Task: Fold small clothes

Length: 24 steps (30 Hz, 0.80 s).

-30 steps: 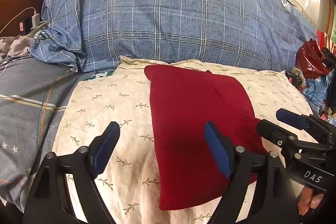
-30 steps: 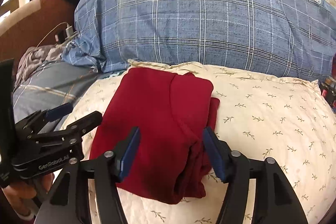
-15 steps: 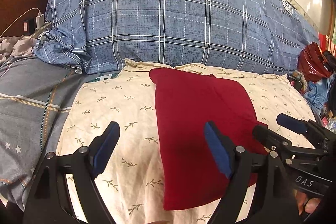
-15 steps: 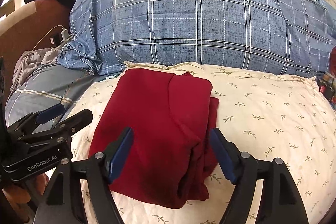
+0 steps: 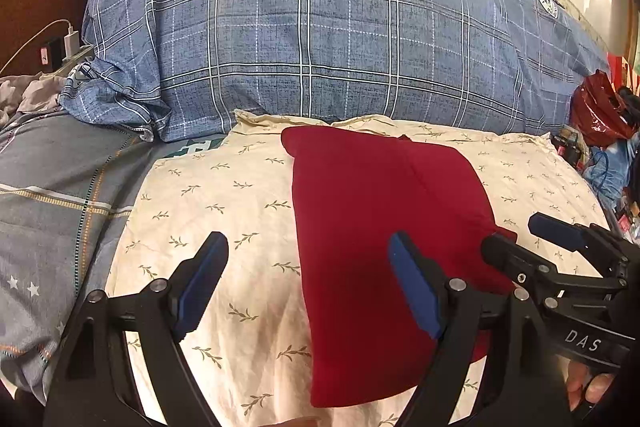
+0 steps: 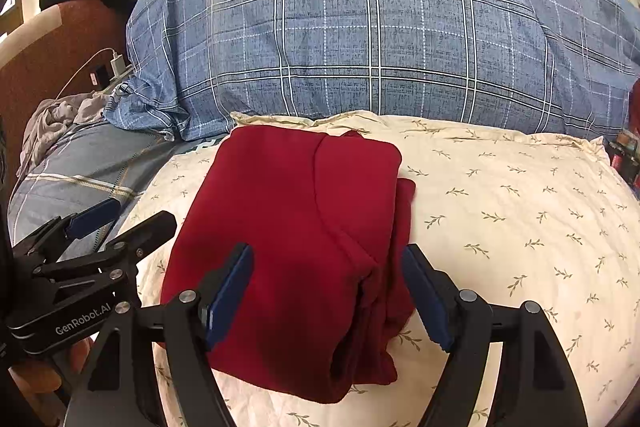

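A dark red garment (image 5: 380,211) lies folded into a thick rectangle on a cream leaf-print pillow (image 5: 224,211); it also shows in the right wrist view (image 6: 296,227), with layered edges on its right side. My left gripper (image 5: 308,279) is open and empty, above the pillow at the garment's left edge. My right gripper (image 6: 326,295) is open and empty, just above the garment's near end. Each gripper appears in the other's view: the right one (image 5: 532,243) at the garment's right, the left one (image 6: 120,215) at its left.
A large blue plaid pillow (image 5: 320,39) stands behind the cream pillow. A grey plaid bedsheet (image 5: 52,195) lies to the left, with a charger and cable (image 5: 70,39) by the brown headboard. A red bag and clutter (image 5: 600,107) sit at the far right.
Both grippers have drawn back slightly from the garment and drifted a little left. The right gripper's jaws have opened a bit wider. The garment has not moved.
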Each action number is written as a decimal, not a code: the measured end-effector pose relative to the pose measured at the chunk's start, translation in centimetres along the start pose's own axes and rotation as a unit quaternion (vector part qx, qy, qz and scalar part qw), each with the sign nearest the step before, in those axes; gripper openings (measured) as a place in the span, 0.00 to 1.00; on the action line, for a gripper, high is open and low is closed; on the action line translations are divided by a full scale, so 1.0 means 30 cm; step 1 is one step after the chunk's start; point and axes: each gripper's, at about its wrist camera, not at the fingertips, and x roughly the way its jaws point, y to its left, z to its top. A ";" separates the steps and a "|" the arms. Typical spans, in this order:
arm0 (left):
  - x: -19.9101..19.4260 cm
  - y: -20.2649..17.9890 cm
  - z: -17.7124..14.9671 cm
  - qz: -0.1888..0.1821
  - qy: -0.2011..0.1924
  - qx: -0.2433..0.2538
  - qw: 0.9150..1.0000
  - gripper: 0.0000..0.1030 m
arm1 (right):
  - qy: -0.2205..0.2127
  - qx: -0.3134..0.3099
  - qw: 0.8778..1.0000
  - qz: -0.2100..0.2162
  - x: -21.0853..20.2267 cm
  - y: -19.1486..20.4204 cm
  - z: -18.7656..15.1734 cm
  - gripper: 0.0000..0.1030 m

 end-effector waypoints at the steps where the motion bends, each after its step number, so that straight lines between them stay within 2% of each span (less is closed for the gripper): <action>1: 0.003 0.000 0.000 0.001 0.000 0.000 1.000 0.80 | 0.000 0.000 1.000 0.000 0.000 0.000 0.000 0.75; 24: 0.061 -0.003 -0.013 0.000 0.018 0.007 1.000 0.80 | 0.021 0.011 1.000 0.008 0.063 -0.027 0.000 0.75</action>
